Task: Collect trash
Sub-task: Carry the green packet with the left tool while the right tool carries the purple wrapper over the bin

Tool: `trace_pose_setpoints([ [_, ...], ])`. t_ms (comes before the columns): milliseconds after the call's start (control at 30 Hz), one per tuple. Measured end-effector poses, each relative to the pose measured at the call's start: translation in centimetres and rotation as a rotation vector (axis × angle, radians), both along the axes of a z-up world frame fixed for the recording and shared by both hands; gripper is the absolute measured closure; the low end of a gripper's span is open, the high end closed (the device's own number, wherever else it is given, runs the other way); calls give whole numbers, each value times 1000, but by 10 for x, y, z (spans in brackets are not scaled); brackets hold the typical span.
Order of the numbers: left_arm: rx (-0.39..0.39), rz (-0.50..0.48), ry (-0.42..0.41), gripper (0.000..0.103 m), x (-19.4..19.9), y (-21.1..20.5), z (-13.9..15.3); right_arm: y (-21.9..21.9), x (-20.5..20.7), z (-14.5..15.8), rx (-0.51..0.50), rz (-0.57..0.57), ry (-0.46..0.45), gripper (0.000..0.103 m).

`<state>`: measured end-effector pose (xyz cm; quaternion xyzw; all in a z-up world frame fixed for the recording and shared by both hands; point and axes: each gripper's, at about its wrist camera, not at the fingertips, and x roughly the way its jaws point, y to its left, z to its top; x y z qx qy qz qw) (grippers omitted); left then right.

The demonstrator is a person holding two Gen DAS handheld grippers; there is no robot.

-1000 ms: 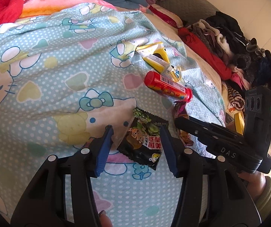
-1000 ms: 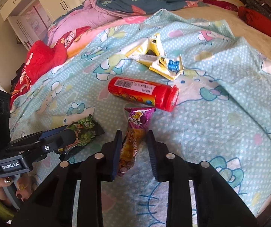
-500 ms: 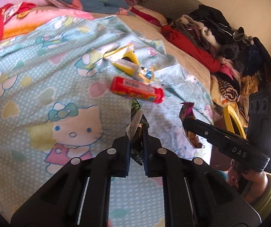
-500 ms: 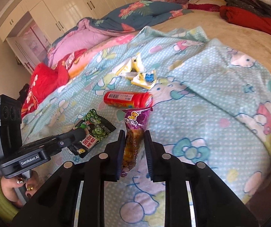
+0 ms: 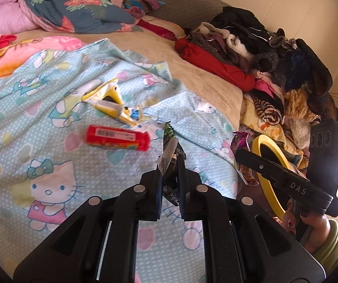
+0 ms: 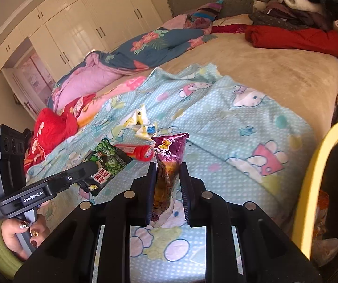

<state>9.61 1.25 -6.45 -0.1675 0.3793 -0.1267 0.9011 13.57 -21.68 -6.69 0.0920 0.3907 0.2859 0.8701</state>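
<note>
Left gripper (image 5: 170, 165) now clamps green wrapper (image 6: 107, 162), both wrappers lifted off blanket (image 5: 39, 141)

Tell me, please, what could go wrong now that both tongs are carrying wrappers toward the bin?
1. The left tongs pinch the green packet edge-on and thin; it could slip out.
2. The purple packet stands tall above the right tongs and may tip or slide.
3. The yellow bin sits low beside the bed, so a drop could miss its rim.
</note>
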Motion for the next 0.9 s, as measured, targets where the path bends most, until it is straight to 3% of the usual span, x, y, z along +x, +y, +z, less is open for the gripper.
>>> trace_pose_setpoints([
  [900,24,-171,-76,97,7,-107,33,-118,-12,18,54,-228,-38,83],
])
